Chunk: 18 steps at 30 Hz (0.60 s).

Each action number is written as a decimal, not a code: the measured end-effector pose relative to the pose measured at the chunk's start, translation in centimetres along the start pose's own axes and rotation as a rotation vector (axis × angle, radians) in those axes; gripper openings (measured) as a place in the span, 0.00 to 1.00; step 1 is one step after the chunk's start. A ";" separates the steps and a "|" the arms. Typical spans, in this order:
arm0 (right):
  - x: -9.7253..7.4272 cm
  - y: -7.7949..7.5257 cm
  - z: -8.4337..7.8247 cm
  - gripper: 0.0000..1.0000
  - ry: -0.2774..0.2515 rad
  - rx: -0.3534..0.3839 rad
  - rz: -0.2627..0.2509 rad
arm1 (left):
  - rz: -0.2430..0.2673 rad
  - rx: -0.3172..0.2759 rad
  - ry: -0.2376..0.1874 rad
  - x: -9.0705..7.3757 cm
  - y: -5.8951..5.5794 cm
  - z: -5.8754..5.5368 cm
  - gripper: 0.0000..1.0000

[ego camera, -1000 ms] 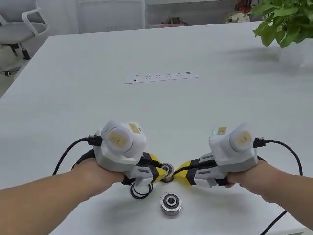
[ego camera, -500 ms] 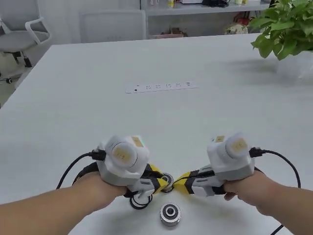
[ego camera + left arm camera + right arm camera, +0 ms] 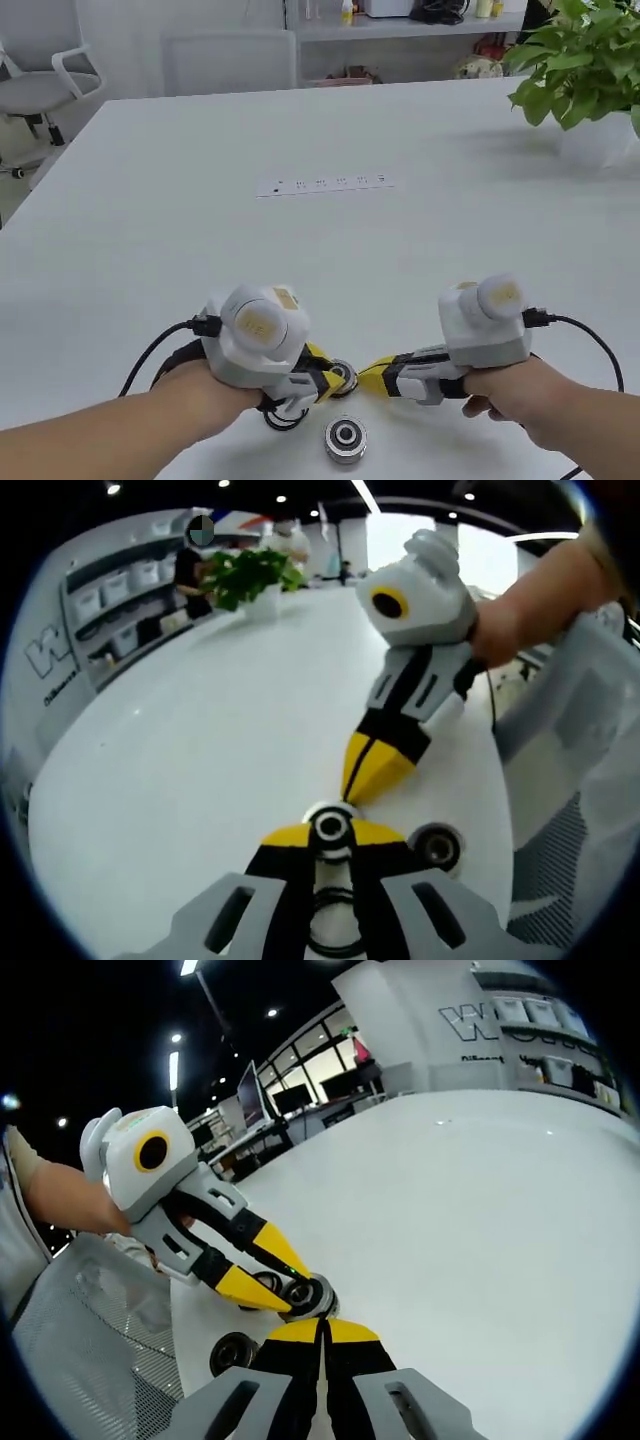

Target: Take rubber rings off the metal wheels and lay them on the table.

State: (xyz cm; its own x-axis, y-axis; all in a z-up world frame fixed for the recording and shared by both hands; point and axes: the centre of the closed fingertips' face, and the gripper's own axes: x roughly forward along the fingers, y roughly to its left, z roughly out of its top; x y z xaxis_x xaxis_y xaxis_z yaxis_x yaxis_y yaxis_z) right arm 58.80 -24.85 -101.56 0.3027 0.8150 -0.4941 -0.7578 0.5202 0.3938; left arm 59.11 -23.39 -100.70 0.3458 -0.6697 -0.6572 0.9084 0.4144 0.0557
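Wheel [image 3: 330,827] sits clamped between the left hand-held gripper's [image 3: 328,378] jaw tips, near the desk's [image 3: 300,250] front edge, bore facing up as we see it. The second wheel [image 3: 345,437] lies flat nearby, bore up. Loose rubber rings [image 3: 283,417] lie under the left hand-held gripper. The right hand-held gripper [image 3: 322,1332] is closed and empty, tips pointing at the held wheel.

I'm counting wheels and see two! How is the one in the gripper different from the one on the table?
The held wheel is pinched between the left gripper's jaws; the loose wheel lies flat on the table, touched by nothing. The loose wheel sits nearer the person than the held wheel. Both are small, round metal.
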 end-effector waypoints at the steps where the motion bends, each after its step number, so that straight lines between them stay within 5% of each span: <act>1: -0.1 0.0 0.1 0.00 -0.008 0.008 0.001 | 0.001 0.002 0.002 0.0 0.0 0.0 0.12; 18: -0.2 0.5 0.7 0.00 -0.045 0.075 0.022 | 0.010 -0.003 0.016 0.0 -0.1 0.0 0.12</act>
State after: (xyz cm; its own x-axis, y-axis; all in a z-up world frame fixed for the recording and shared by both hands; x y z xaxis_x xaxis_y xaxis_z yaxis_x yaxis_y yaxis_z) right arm 58.78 -24.58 -100.68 0.3134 0.8363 -0.4499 -0.7197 0.5183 0.4620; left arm 59.04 -23.49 -100.71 0.3509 -0.6554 -0.6688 0.9041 0.4231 0.0598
